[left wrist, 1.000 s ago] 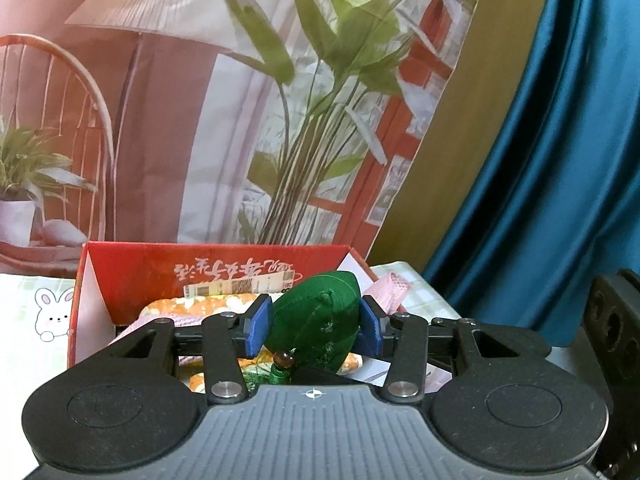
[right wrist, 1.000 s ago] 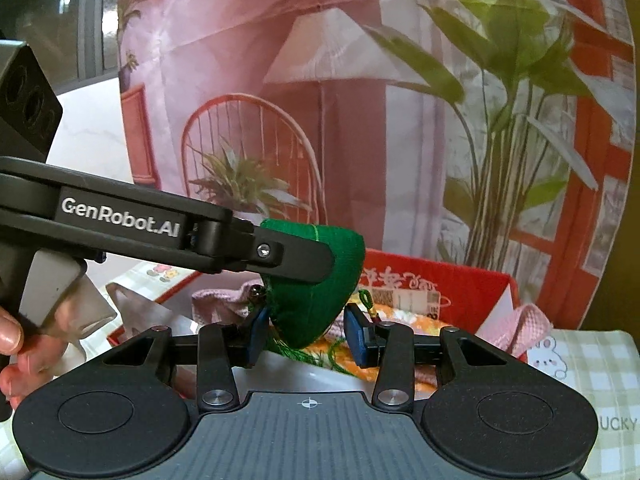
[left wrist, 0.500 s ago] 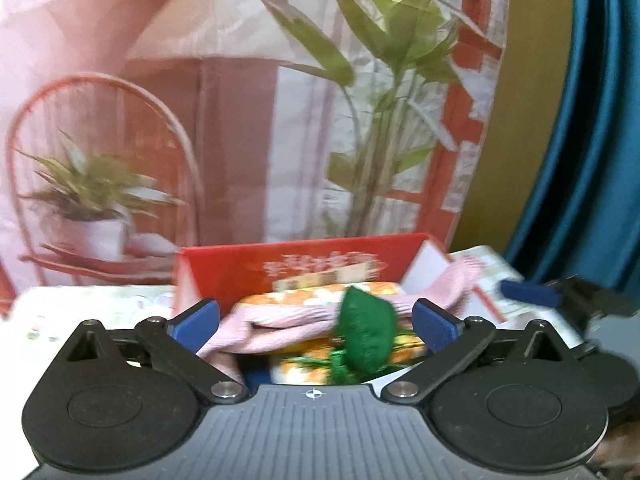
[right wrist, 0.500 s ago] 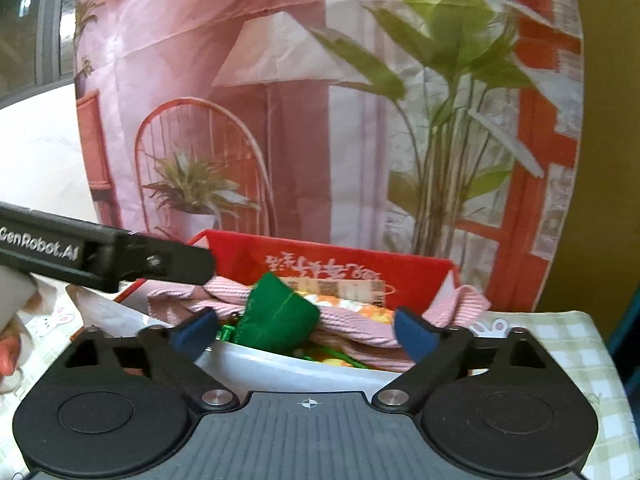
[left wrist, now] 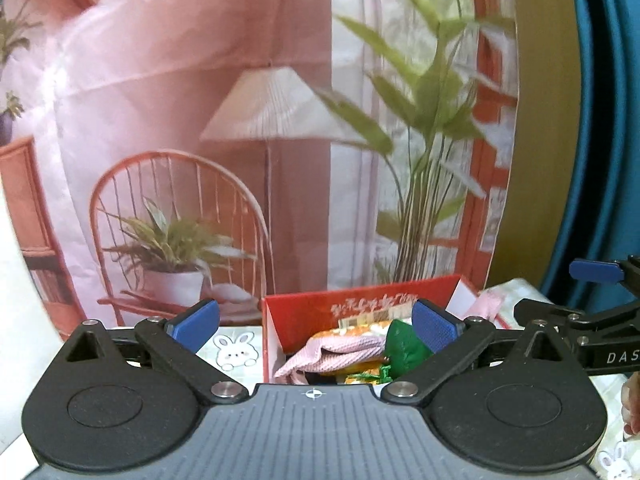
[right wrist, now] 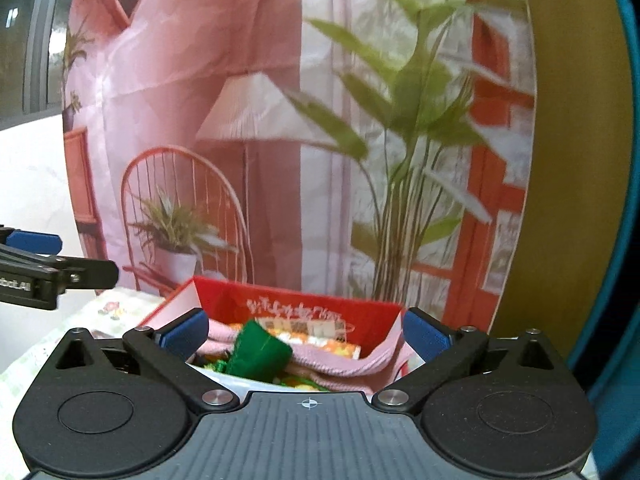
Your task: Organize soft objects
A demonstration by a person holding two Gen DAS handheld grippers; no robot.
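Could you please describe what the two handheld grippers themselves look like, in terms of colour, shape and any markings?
Both match. The left gripper and right gripper each have a ribbed grey body with a small crosshair mark, two rounded black housings, black link arms on silver pivot pins, and blue textured pads. White lettering runs along each gripper's side, only partly legible. No cables or sleeves show.

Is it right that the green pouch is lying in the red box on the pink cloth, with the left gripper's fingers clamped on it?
Not quite. The green pouch lies in the red box on the pink cloth, but the left gripper is open and clear of it, as the left wrist view shows.
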